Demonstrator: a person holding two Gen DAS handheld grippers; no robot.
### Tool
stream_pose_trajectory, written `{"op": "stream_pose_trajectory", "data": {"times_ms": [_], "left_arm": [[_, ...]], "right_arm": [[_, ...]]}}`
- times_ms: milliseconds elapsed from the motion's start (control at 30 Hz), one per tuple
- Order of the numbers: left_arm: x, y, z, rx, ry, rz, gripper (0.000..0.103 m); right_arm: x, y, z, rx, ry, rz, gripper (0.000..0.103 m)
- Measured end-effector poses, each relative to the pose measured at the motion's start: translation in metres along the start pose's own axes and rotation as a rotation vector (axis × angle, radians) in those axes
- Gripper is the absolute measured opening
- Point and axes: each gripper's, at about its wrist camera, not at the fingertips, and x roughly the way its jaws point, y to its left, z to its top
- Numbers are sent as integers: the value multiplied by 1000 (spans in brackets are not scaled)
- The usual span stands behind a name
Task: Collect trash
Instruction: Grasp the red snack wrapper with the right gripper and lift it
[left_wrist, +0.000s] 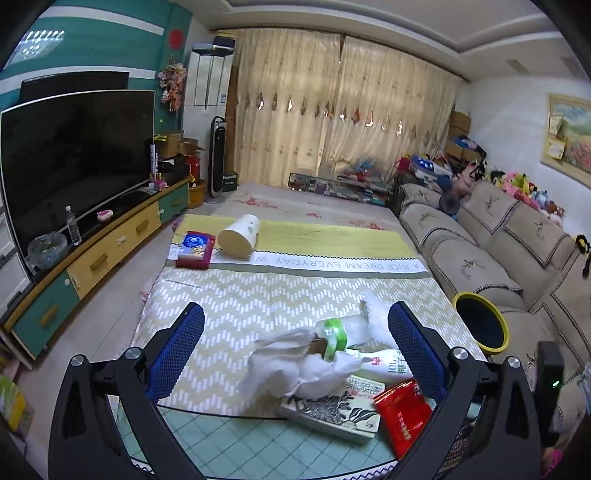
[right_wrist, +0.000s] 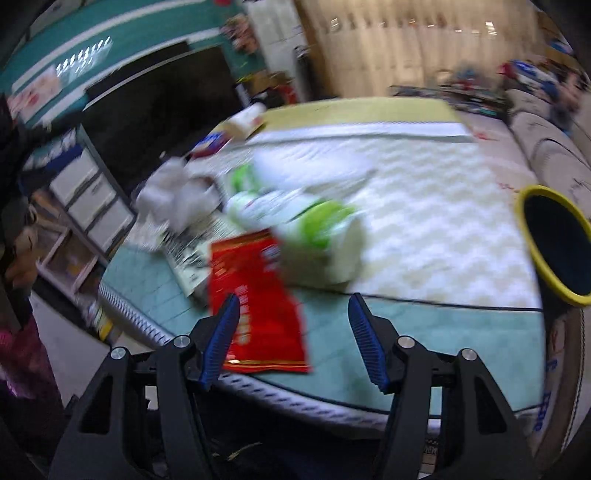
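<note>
A heap of trash lies on the cloth-covered table (left_wrist: 258, 295). It holds crumpled white tissue (left_wrist: 295, 365), a clear bottle with a green label (left_wrist: 336, 332), a white carton (left_wrist: 384, 363), a red packet (left_wrist: 402, 413) and a patterned flat box (left_wrist: 332, 413). My left gripper (left_wrist: 296, 306) hangs open wide above the heap, touching nothing. A yellow-rimmed bin (left_wrist: 480, 321) stands at the table's right edge. The right wrist view is blurred. There my right gripper (right_wrist: 294, 298) is open over the near table edge, and the red packet (right_wrist: 255, 295) lies flat beneath its left finger. The bin (right_wrist: 557, 243) shows at the right.
A cream cylinder (left_wrist: 240, 236) lies on its side at the table's far left, beside a blue and red box (left_wrist: 195, 249). A TV (left_wrist: 74, 162) on a low cabinet runs along the left. A beige sofa (left_wrist: 480, 251) lines the right.
</note>
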Motion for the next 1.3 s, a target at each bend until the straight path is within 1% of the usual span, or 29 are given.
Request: {"op": "stream_pose_trajectory", "data": {"times_ms": [67,133,233,300,400,467,500,600,633,767,833,933,1100,1200,1233,1267,1300], "left_arm": [[-5,4,-4,4,-7,-8,98],[-11,4,-7,18,-16,-7,98],[-18,2,-8,29,-25,0,98],[-20,-2,-9,27,-25,-5,98],[-20,-8,-10,33,-16,-16,98],[-19,-11,-11,41,-8,-23,98],[-19,-12,-11,43,-6,-26,98],[-17,-14,-11,40,3,-33,98],[-15,-14,-11,38,7,-35,98],[-7,-18,-14,40,29,-49,98],[-5,-21,-15,45,34,-51,98],[-3,-25,-16,52,37,-55,98],[-3,-28,-16,57,35,-55,98],[-3,-29,-16,61,36,-60,98],[-3,-29,-16,62,36,-63,98],[-3,-31,-16,65,37,-67,98],[-2,-31,-16,67,37,-70,98]], "right_arm": [[12,12,-2,-33,32,-5,59],[23,21,-5,-60,55,-14,68],[37,31,-5,-100,80,-33,72],[42,37,-5,-126,85,-55,73],[51,45,-6,-169,89,-103,73],[55,47,-7,-175,96,-110,68],[56,46,-8,-171,103,-107,61],[53,39,-9,-151,103,-99,51],[50,36,-9,-139,102,-89,46],[41,25,-12,-99,99,-54,32],[38,20,-13,-80,102,-32,19],[35,16,-15,-72,103,-16,16],[22,15,-14,-62,71,37,16],[0,8,-6,-40,13,70,16],[-10,3,-1,-29,-17,66,16],[-26,-11,8,-4,-73,31,16],[-26,-11,8,-4,-73,31,16]]}}
